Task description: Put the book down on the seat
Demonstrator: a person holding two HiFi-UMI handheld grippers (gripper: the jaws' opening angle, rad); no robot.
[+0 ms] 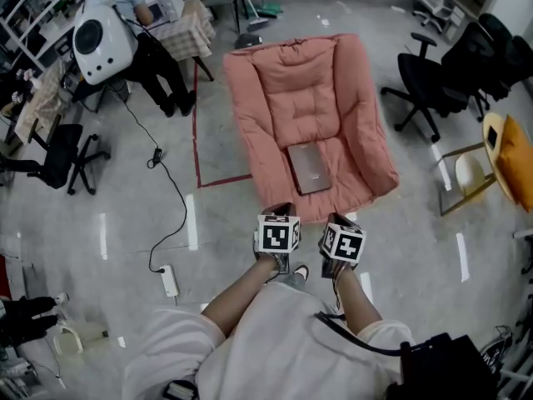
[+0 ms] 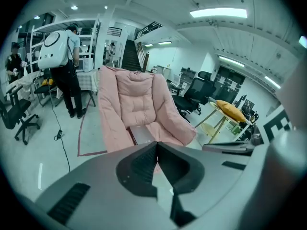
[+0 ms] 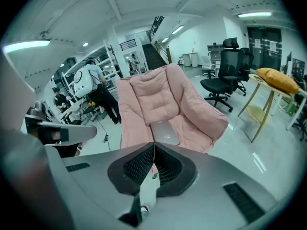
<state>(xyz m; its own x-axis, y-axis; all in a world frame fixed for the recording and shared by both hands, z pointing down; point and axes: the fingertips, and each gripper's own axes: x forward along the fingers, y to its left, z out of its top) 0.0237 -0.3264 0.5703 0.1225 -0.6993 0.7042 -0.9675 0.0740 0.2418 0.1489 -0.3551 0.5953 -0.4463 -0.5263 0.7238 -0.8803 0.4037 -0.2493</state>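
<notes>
A grey book (image 1: 309,168) lies flat on the seat of the pink padded chair (image 1: 310,98); it also shows as the book (image 2: 141,133) and the book (image 3: 163,131) in the two gripper views. My left gripper (image 1: 281,212) and right gripper (image 1: 340,221) hover side by side just in front of the chair's front edge, clear of the book. Both are shut with nothing between the jaws; the left gripper (image 2: 156,145) and the right gripper (image 3: 154,146) have their tips touching.
A person with a white backpack (image 1: 102,42) stands at a table far left. A cable and power strip (image 1: 169,280) run over the floor to the left. Black office chairs (image 1: 437,77) and a small stool with a yellow cushion (image 1: 510,157) stand to the right.
</notes>
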